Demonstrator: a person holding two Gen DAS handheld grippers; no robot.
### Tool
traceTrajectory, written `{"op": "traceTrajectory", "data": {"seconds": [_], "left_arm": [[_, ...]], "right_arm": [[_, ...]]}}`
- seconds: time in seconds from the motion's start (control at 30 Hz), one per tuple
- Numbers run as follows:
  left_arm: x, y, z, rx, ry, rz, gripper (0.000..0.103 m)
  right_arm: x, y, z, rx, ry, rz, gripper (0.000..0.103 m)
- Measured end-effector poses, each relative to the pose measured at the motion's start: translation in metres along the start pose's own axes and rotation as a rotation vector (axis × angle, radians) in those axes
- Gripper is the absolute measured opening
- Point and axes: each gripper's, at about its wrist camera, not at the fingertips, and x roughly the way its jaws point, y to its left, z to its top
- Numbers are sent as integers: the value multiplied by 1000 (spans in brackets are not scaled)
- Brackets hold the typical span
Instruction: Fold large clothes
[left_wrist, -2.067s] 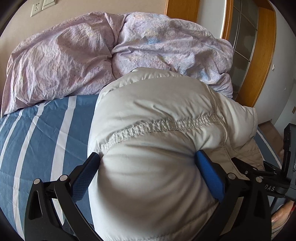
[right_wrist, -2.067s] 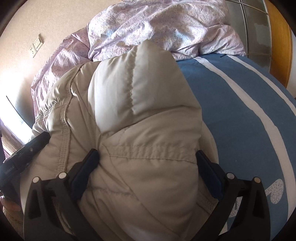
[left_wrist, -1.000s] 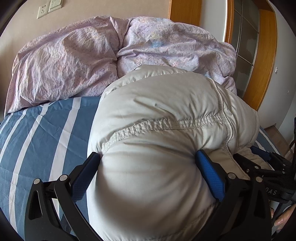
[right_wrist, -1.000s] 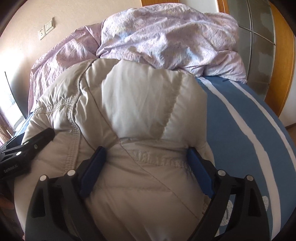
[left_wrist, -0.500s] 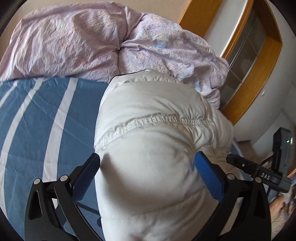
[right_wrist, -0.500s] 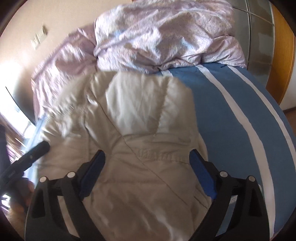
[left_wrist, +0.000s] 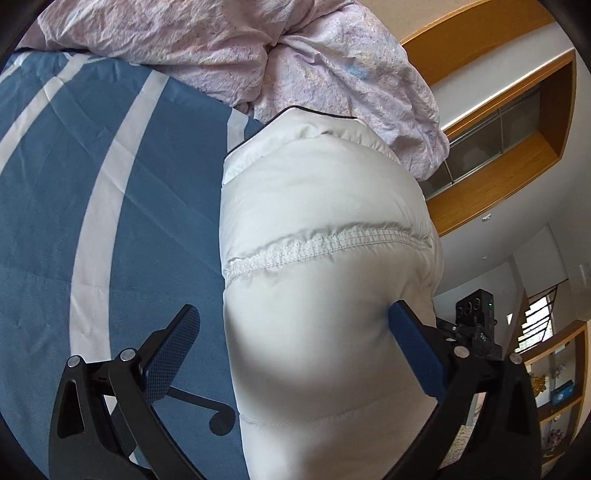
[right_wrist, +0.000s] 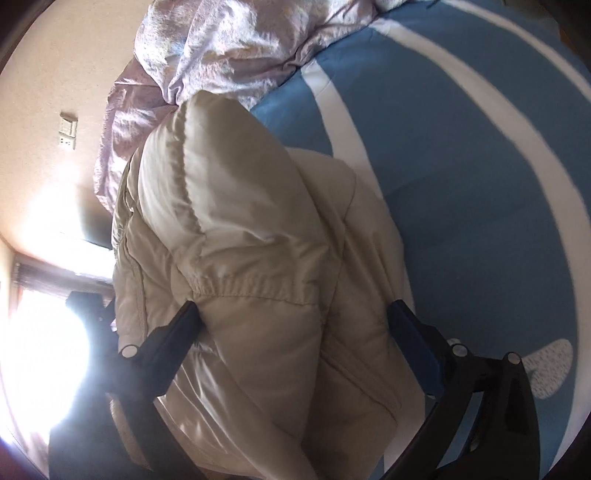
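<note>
A puffy light grey quilted jacket (left_wrist: 325, 288) lies bunched on a blue bed sheet with white stripes (left_wrist: 110, 206). My left gripper (left_wrist: 291, 339) has its jaws wide apart, and the jacket bulges between them, touching the right blue pad (left_wrist: 413, 350); the left pad (left_wrist: 170, 354) stands clear of it. In the right wrist view the same jacket (right_wrist: 258, 280) fills the span between the jaws of my right gripper (right_wrist: 291, 328), which are wide apart with both pads against the fabric.
A crumpled lilac duvet (left_wrist: 258, 59) is heaped at the bed's head, also in the right wrist view (right_wrist: 236, 48). Wooden window frame (left_wrist: 498, 166) and shelves (left_wrist: 554, 391) are at right. The other gripper (left_wrist: 476, 332) shows beside the jacket.
Both cameras have tilted and swung. The jacket's top has dropped lower and narrower in the left view, and the left pad now stands free of it.
</note>
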Motion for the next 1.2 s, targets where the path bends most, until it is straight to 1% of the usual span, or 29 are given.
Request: {"op": "traceTrajectory", "data": {"seconds": [0.07, 0.17, 0.23, 0.3, 0.37, 0.43, 0.47, 0.5, 0.53, 0.57, 0.6, 0.67, 0.73, 0.9, 1.07, 1.2], "left_arm": [[6, 3, -2, -15, 28, -45, 102], [15, 5, -5, -30, 60, -101, 102], [18, 0, -8, -17, 66, -101, 102], [21, -6, -8, 19, 72, -78, 102], [22, -8, -8, 27, 78, -63, 102], [22, -8, -8, 25, 76, -58, 102], [22, -10, -9, 31, 72, -58, 102], [21, -13, -9, 44, 64, -57, 94], [17, -16, -10, 52, 53, -57, 88], [14, -19, -10, 60, 44, -56, 85], [12, -21, -10, 66, 37, -57, 82], [6, -23, -7, 79, 21, -51, 79], [1, -22, -4, 87, -1, -46, 77], [-18, -9, 9, 72, -51, -29, 75], [-38, 4, 27, 62, -108, 10, 75], [-52, 17, 43, 56, -158, 51, 75]], "right_arm": [[7, -5, 1, 2, 36, 41, 101], [15, -1, 1, -23, 77, 68, 101], [24, 9, 4, -46, 117, 73, 101], [34, 25, 4, -101, 144, 54, 101], [40, 31, 5, -120, 141, 56, 101], [41, 31, 4, -128, 112, 94, 101], [41, 31, 1, -144, 90, 118, 100], [40, 31, -2, -154, 74, 131, 96], [38, 31, -4, -158, 60, 150, 86], [35, 32, -5, -162, 46, 169, 78], [33, 33, -6, -170, 38, 179, 74], [30, 35, -8, -184, 30, 189, 62], [29, 45, -5, -207, 19, 193, 58], [42, 72, 6, -261, 9, 191, 53], [60, 105, 22, -322, -2, 181, 49], [75, 130, 35, -362, 1, 160, 48]]}}
